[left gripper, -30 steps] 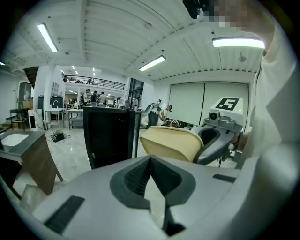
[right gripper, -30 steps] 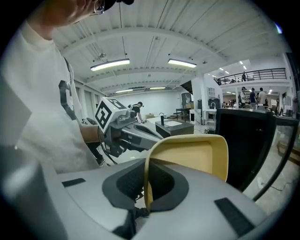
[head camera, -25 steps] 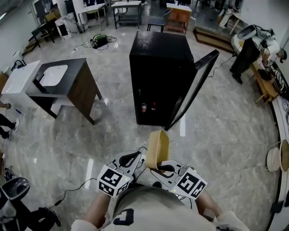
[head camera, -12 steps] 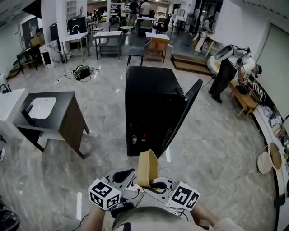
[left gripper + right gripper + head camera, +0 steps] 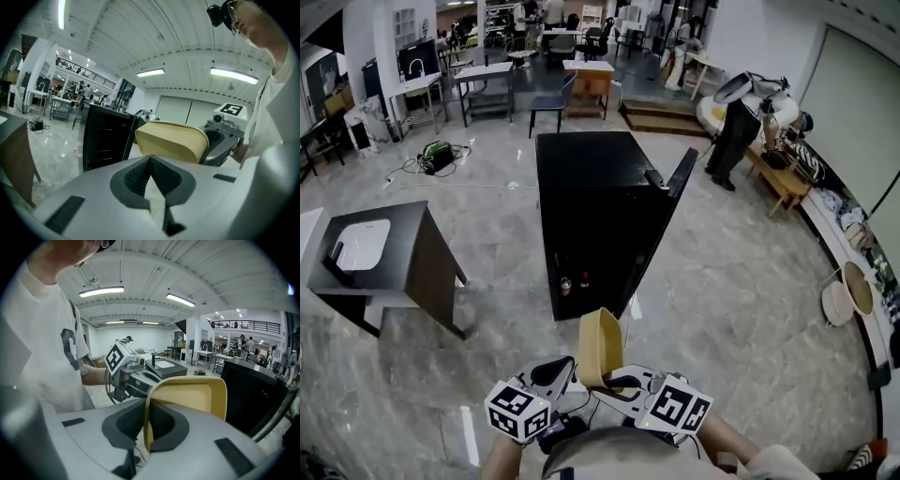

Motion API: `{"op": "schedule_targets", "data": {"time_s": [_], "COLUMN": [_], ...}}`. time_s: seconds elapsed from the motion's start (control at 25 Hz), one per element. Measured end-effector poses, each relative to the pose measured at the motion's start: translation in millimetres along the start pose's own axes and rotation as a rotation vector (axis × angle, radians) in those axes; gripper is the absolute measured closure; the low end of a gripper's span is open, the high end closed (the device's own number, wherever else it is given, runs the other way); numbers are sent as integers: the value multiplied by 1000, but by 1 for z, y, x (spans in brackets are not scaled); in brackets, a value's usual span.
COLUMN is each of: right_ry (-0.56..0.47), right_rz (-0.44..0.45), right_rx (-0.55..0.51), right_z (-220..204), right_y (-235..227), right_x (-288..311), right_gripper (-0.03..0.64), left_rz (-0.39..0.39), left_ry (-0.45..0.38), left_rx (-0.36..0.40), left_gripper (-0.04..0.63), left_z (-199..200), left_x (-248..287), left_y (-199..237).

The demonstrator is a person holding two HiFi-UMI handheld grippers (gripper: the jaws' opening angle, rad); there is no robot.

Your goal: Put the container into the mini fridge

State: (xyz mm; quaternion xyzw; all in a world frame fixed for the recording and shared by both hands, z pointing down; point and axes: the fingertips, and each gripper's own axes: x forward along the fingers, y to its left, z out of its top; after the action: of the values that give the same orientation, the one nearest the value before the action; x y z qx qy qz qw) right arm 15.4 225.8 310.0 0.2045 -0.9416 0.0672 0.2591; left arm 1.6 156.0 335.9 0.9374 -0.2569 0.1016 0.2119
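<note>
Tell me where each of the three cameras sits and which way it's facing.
Head view: on the person's head, looking steeply down at the open fridge; shows the left gripper, right gripper and forearms.
Left gripper view: on the left gripper, looking along its shut, empty jaws; shirt at right.
Right gripper view: on the right gripper, looking along jaws shut on the container; shirt at left.
Shared: both gripper views show the container, the fridge and the other gripper.

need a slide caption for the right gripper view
Right gripper clamps the yellow container by its rim, black mini fridge at right
</note>
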Motion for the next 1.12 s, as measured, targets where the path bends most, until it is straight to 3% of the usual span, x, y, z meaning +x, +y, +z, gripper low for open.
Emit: {"op": "schedule_targets", "data": {"time_s": [0.28, 0.68, 0.92, 1.12], "right_ry": [-14, -90, -98, -100], "right_rz": [5, 152, 253, 273], "right_rx": [-27, -24, -67, -129], "right_z": [-13, -47, -73, -76], "right_y": [-17, -41, -44, -63], "right_x": [-23, -82, -109, -111], "right_gripper": [586, 586, 586, 586], "left_rz": [127, 262, 383, 446], "left_ry": [31, 33, 52, 38], "left_rx": [7, -7, -25, 2], "left_gripper": [554, 554, 554, 554], "left_z": [1, 11, -1, 11], "left_x": [24, 73, 80, 85], "left_y": [3, -34, -55, -39]}}
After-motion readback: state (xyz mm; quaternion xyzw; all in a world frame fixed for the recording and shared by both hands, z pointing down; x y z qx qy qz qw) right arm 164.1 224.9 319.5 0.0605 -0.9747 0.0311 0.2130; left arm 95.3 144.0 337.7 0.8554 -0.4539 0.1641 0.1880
